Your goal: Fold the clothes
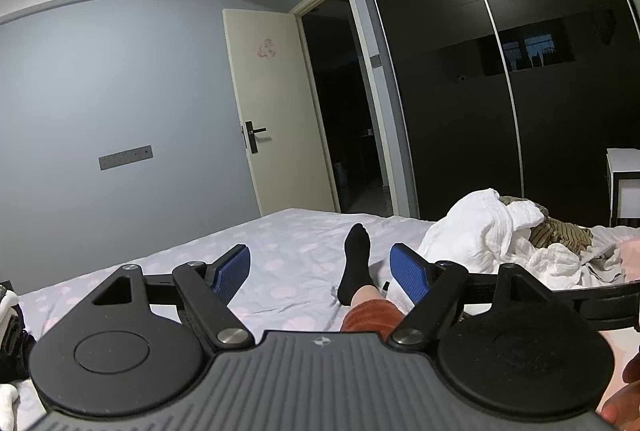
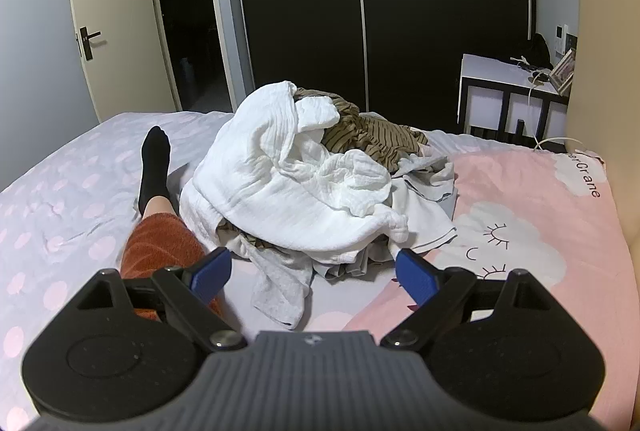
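Both the left gripper (image 1: 322, 273) and the right gripper (image 2: 314, 271) hover with jaws spread wide, holding nothing. The pile of clothes (image 2: 316, 179) sits heaped on the bed (image 2: 60, 183), just beside the person's leg (image 2: 156, 183). Best start, I judge: pinch one edge of the white garment (image 2: 280, 167) on top of the pile and lift it clear of the rest.

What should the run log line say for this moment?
left gripper open, empty | right gripper open, empty | clothes pile unfolded on bed

Both wrist views low over bed (image 1: 280, 235)
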A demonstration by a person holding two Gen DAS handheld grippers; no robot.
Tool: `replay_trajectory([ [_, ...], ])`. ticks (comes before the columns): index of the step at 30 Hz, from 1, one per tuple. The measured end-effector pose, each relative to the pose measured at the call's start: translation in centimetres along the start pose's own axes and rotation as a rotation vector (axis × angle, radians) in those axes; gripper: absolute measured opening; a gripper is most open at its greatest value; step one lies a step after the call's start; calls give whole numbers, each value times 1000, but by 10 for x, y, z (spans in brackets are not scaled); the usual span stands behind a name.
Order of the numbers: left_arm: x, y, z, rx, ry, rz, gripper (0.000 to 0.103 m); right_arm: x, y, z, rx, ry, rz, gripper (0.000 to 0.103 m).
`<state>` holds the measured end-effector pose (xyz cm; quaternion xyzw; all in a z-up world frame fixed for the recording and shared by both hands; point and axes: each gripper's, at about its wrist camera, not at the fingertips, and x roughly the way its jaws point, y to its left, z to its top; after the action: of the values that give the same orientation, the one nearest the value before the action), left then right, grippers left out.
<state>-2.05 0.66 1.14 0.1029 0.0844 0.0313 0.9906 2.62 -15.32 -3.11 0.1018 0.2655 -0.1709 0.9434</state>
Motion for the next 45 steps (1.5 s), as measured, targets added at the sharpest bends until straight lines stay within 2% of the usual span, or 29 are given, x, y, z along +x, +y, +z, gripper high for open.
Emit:
replay_trajectory([
  [16, 10, -4, -8, 24, 60, -20, 90, 1, 0, 1, 2, 11, 6, 91],
  [26, 18, 7, -11, -40, 120, -43, 90, -2, 3, 3, -14, 7, 18, 91],
  [33, 20, 5, -12, -36, 135, -49, 89, 0, 9, 2, -65, 14, 23, 91],
  [45, 24, 3, -13, -34, 158, -58, 89, 3, 9, 1, -60, 30, 17, 91],
])
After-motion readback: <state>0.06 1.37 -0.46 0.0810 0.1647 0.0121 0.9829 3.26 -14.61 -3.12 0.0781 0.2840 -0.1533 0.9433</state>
